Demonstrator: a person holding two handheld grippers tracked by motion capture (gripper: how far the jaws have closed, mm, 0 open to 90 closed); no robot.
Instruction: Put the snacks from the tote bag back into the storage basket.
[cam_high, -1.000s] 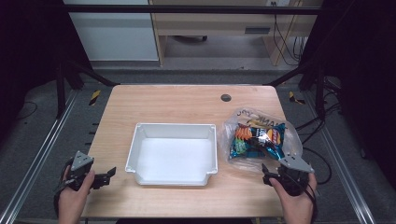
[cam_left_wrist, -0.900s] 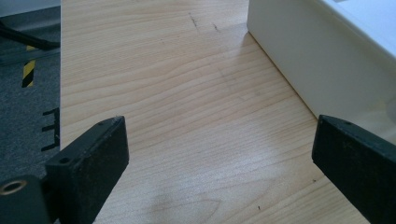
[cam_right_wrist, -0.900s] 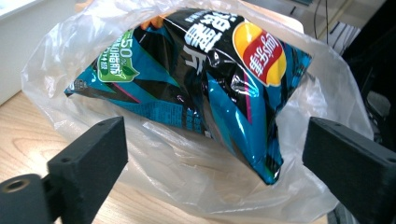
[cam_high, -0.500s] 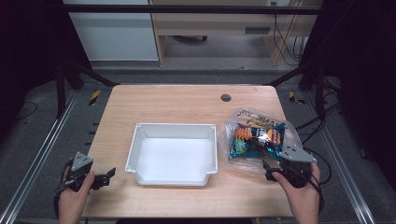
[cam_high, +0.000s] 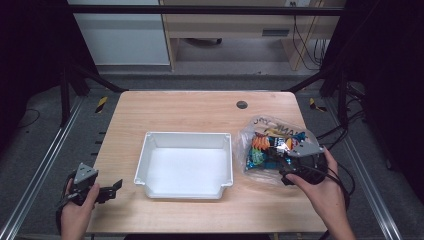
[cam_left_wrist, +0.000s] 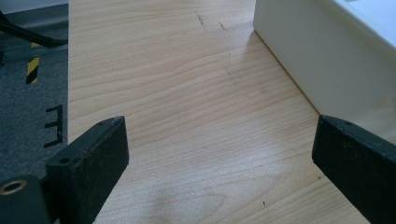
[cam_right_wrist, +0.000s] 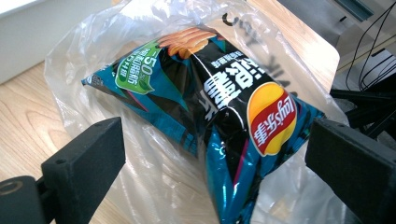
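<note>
The right gripper (cam_right_wrist: 215, 172) has its two black jaws spread wide, and they have just been opening further; nothing is pinched between them. They hang over a teal and black crisp packet (cam_right_wrist: 219, 112) that lies inside a crinkled clear plastic bag (cam_right_wrist: 154, 182), the pads on either side of the packet but not pressing on it. In the high view this gripper (cam_high: 292, 172) sits at the lower right of the frame, at the near edge of the bag (cam_high: 250, 137), which rests on the light wooden table (cam_high: 190, 107) just to the right of a white rectangular plastic tray (cam_high: 227, 165).

The left gripper (cam_left_wrist: 219, 172) also has its jaws well apart, with bare wood between them and the tray's white outer wall (cam_left_wrist: 308, 51) at the upper right of its view. In the high view it (cam_high: 107, 190) lies at the lower left, by the table's near left corner, close to the tray but clear of it.
</note>
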